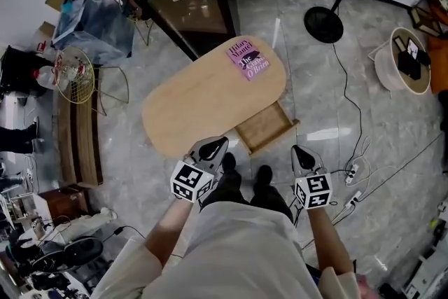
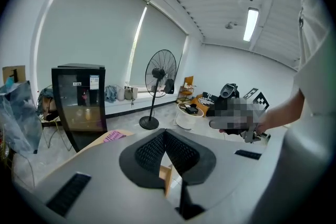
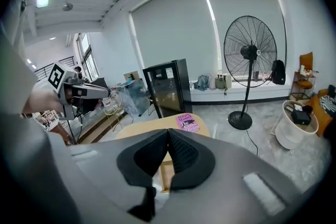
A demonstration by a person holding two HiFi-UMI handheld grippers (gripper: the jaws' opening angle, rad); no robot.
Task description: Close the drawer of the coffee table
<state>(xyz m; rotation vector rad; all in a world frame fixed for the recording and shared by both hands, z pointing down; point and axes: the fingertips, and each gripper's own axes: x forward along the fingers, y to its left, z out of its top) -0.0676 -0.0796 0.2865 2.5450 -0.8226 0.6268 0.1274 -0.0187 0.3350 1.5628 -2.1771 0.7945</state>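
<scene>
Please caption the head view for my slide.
Shut left gripper and right gripper near open drawer of oval wooden coffee table.

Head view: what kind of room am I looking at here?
Probably a living-room mock-up inside an office or lab: a wooden coffee table with its drawer open, a pedestal fan, a black glass-door cabinet and a trailing power strip.

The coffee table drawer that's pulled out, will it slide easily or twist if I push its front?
The drawer looks shallow, wooden and empty, so probably stiff, light and easy to slide. It is wide, so pushing one corner might skew it. The coffee table holds only a book, so it may shift.
</scene>
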